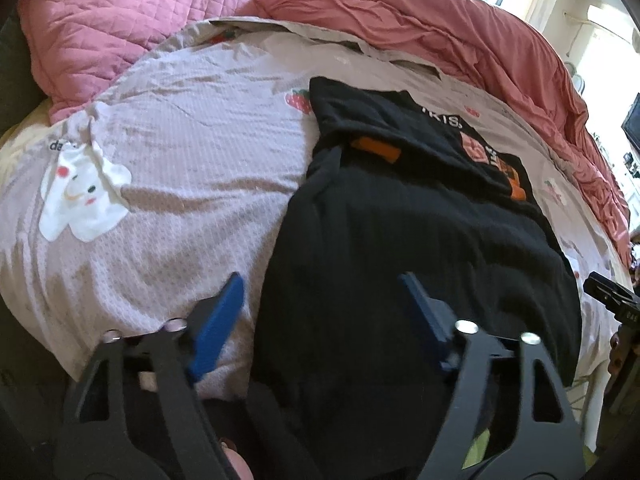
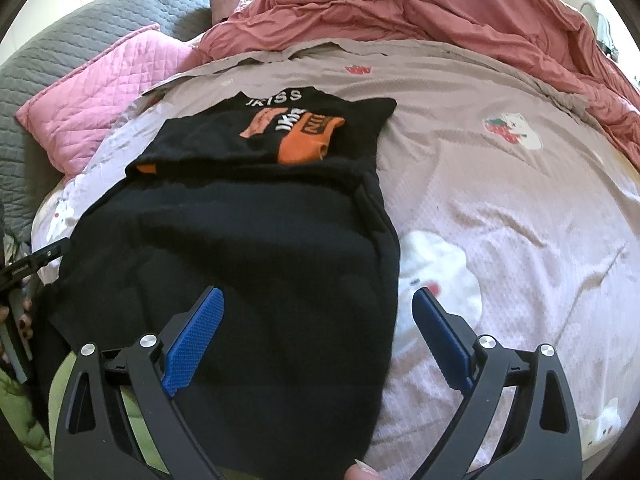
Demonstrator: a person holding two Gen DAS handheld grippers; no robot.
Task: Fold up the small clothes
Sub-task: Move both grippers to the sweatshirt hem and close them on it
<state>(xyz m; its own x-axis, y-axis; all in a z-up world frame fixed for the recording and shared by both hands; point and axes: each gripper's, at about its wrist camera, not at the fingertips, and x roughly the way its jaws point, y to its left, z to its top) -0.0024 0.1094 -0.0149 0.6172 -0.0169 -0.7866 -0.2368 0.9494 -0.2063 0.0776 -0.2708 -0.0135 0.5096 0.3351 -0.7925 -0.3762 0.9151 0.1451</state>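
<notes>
A: Blue-padded left gripper (image 1: 322, 292) has its jaws apart, nothing clamped. Near left hem corner of the black T-shirt (image 1: 420, 248) lies in the gap, pads not pressing it that I can see.

B: Right gripper (image 2: 318, 304)?

A: Same. Jaws apart, straddling the shirt's near right edge. One blue pad over black cloth, the other over the bedsheet (image 2: 520, 208). No grip.

B: Where's the shirt overall?

A: Flat on the sheet, hem end at the near bed edge and draping slightly over it. Far end is already doubled back, orange print (image 2: 298, 130) and white lettering facing up. Red duvet (image 1: 460, 28) bunched behind, pink quilted pillow (image 1: 120, 20) far left, neither touching it.

B: Handling?

A: Knit, soft, light, zero stiffness I'd guess. It'll sag between two pinch points and may drag the sheet's wrinkles along. Not fragile, not slippery.

B: Grab points?

A: The two hem corners, one per gripper, pinching both layers just inside the edge. Keep it taut between them when lifting, or the middle will probably droop and skew the fold.
</notes>
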